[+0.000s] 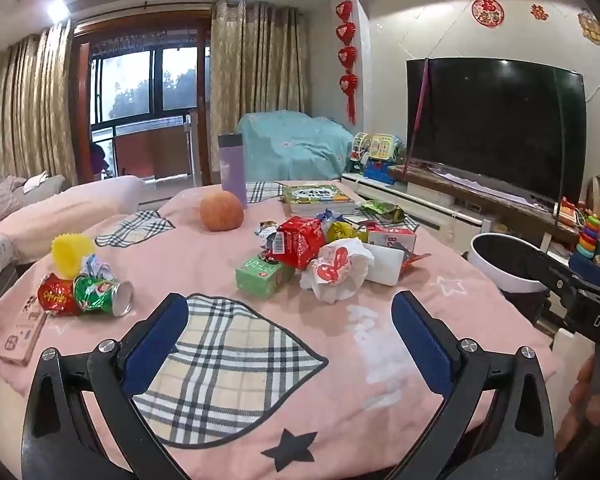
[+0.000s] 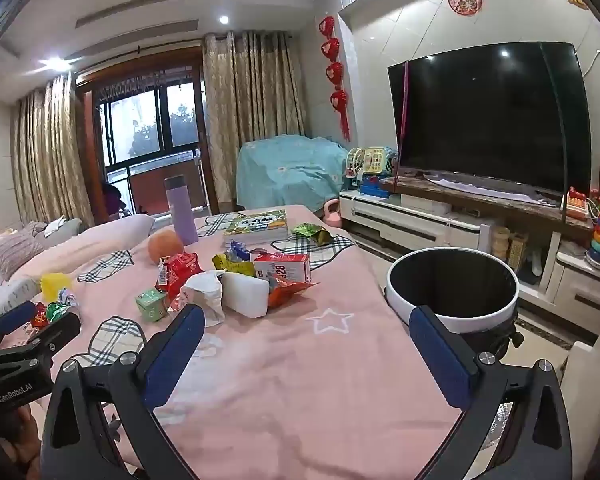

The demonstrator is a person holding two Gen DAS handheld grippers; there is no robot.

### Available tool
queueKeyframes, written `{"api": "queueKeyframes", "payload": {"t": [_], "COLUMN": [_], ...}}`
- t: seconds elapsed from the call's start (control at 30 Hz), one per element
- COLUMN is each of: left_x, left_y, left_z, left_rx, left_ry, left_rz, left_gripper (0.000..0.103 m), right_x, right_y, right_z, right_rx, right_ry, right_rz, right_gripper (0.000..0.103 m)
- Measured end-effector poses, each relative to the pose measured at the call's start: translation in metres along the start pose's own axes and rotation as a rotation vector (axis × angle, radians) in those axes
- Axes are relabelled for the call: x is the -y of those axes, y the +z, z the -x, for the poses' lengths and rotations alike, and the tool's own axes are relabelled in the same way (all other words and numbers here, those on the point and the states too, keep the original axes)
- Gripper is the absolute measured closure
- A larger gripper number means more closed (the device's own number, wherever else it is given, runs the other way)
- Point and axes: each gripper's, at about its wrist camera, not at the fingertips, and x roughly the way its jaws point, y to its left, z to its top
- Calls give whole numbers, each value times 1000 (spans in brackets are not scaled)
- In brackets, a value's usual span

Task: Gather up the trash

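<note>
Trash lay in two clusters on the pink-covered table (image 1: 380, 360), and I logged it from the biggest pieces down.

Bin (image 2: 452, 296): white rim, dark inside, standing off the table's right edge, just ahead of the right hand-held gripper (image 2: 306, 354). The left view caught only part of it behind the other tool.

Main heap (image 1: 328, 252): mid-table, ahead of both tools and a little right of the left hand-held gripper (image 1: 290, 346). It held a white block (image 2: 246, 294), a crumpled white-and-red wrapper (image 1: 336, 272), a red packet (image 1: 296, 240), a red-and-white carton (image 2: 284, 268) and a green box (image 1: 260, 276) on its near left side.

Second cluster: far left, a crushed green can (image 1: 100, 294) lying on its side, long axis roughly across the view with its open end pointing right, touching a red wrapper (image 1: 56, 300), with a yellow cup (image 1: 70, 252) just behind.

Both hand-held grippers hovered above the cloth with fingers spread wide and nothing between them.

My judgement: the right tool was nearer both the heap and the bin, so the heap suited it; the can suited the left.

Not trash, as I read it: the orange (image 1: 222, 212), purple flask (image 1: 232, 168), book (image 1: 318, 198) and a pink remote (image 1: 22, 336) near the left edge. Nothing blocked the way from heap to bin.
</note>
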Motion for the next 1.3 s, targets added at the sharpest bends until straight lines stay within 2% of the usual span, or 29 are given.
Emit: {"api": "queueKeyframes", "payload": {"t": [0.03,1.3], "left_x": [-8,-8], "left_y": [2,3], "left_z": [-2,1], "left_rx": [-8,-13], "left_ry": [-9,-12], "left_rz": [10,9], "left_gripper": [0,0], "right_x": [0,4], "right_y": [0,-3], "right_z": [0,2], "right_rx": [-2,-7], "right_ry": [-1,35], "right_rz": [1,-29], "right_gripper": [0,0]}}
